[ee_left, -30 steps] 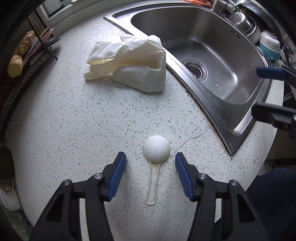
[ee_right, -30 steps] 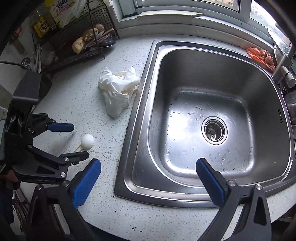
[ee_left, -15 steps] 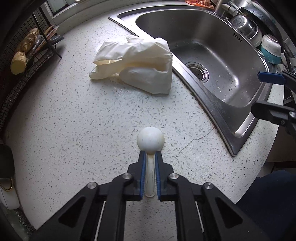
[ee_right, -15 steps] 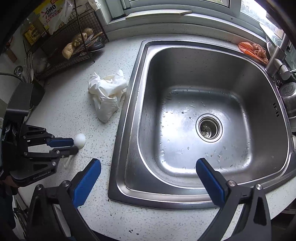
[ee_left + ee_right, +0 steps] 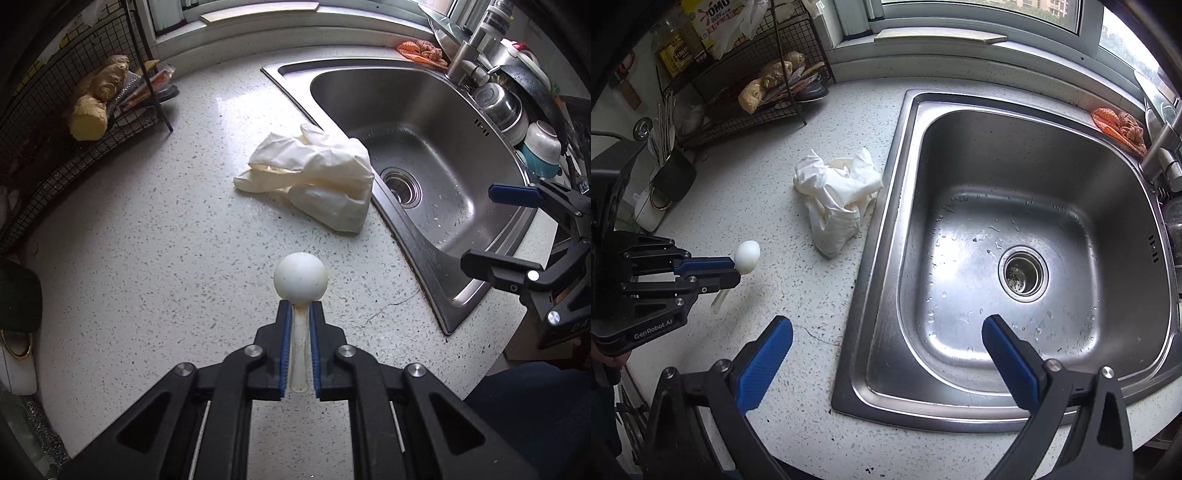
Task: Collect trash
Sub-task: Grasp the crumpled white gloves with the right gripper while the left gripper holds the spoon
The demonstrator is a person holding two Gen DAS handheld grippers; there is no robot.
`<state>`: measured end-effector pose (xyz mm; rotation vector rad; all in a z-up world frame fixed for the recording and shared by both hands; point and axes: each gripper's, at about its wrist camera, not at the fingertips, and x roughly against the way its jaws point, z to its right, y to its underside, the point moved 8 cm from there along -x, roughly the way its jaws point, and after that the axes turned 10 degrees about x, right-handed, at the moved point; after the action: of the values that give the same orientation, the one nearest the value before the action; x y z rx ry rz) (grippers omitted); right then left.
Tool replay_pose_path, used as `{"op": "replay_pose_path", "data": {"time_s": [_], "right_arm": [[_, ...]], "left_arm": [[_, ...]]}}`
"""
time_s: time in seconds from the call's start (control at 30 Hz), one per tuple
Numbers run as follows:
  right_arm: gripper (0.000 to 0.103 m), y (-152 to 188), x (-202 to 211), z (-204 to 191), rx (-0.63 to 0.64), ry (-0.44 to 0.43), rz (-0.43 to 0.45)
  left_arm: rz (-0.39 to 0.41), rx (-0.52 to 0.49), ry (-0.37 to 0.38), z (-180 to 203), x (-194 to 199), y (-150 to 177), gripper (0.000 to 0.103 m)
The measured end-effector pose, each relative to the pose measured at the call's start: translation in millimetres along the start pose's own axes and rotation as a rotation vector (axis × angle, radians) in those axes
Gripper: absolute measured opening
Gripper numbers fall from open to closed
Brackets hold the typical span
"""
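Observation:
A white plastic spoon (image 5: 300,277) with a round bowl hangs a little above the speckled counter (image 5: 155,266). My left gripper (image 5: 300,309) is shut on its handle, and the bowl sticks out past the fingertips. From the right wrist view the spoon (image 5: 748,255) shows in the left gripper (image 5: 733,270) at the left edge. A crumpled white glove-like wad (image 5: 314,181) lies on the counter beside the sink (image 5: 415,266); the wad (image 5: 838,199) is clear of both grippers. My right gripper (image 5: 886,326) stands open over the sink's front rim (image 5: 875,258), with nothing between its fingers.
A black wire rack (image 5: 44,122) with ginger roots (image 5: 92,110) stands at the back left. An orange cloth (image 5: 421,50), the tap (image 5: 476,40) and stacked bowls (image 5: 541,147) crowd the sink's far side. A white cup (image 5: 650,212) sits near the counter's left edge.
My left gripper closed on the spoon's handle and then lifted the spoon off the counter. The right gripper stayed open over the sink.

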<state>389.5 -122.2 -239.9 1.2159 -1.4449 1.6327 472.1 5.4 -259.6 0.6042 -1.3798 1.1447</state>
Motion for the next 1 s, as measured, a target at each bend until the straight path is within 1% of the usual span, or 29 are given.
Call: {"op": "replay_pose_path", "data": {"time_s": [0.07, 0.27, 0.4, 0.47, 0.53, 0.6, 0.67, 0.7, 0.73, 0.8, 0.83, 0.87, 0.93, 1.0], "right_arm": [[0.102, -9, -1, -4, 0.024, -0.002, 0.008], [0.102, -47, -11, -18, 0.125, 0.009, 0.038], [0.102, -73, -24, -30, 0.211, 0.004, 0.056], [0.102, -84, -35, -37, 0.251, -0.002, 0.049], [0.102, -93, -50, -44, 0.283, -0.02, 0.032], [0.093, -99, -64, -47, 0.308, -0.046, 0.009], [0.075, -104, -79, -51, 0.342, -0.047, -0.02], [0.068, -106, -86, -53, 0.362, -0.044, -0.034], [0.056, -107, -92, -55, 0.382, -0.047, -0.049], [0.05, -107, -101, -60, 0.422, -0.042, -0.075], [0.041, -107, -103, -61, 0.435, -0.042, -0.081], [0.026, -106, -106, -63, 0.443, -0.056, -0.091], [0.01, -100, -112, -67, 0.454, -0.088, -0.114], [0.006, -95, -112, -70, 0.471, -0.087, -0.11]], "left_arm": [[0.016, 0.018, -0.002, -9, 8, -5, 0.008], [0.039, 0.057, -0.041, -45, 20, -13, 0.008], [0.038, 0.107, -0.054, -65, 17, -14, 0.008], [0.033, 0.125, -0.071, -75, 12, -15, 0.008], [0.028, 0.151, -0.07, -83, 8, -14, 0.008], [0.029, 0.166, -0.067, -89, 6, -13, 0.008], [0.026, 0.183, -0.068, -95, 5, -11, 0.008], [0.024, 0.193, -0.071, -98, 5, -10, 0.008], [0.019, 0.202, -0.077, -100, 4, -8, 0.008], [0.012, 0.22, -0.093, -106, 2, -6, 0.008], [0.014, 0.229, -0.091, -105, 2, -6, 0.008], [0.015, 0.237, -0.087, -106, 2, -5, 0.008], [0.019, 0.249, -0.083, -106, 3, -4, 0.008], [0.024, 0.26, -0.077, -103, 4, -4, 0.008]]}}
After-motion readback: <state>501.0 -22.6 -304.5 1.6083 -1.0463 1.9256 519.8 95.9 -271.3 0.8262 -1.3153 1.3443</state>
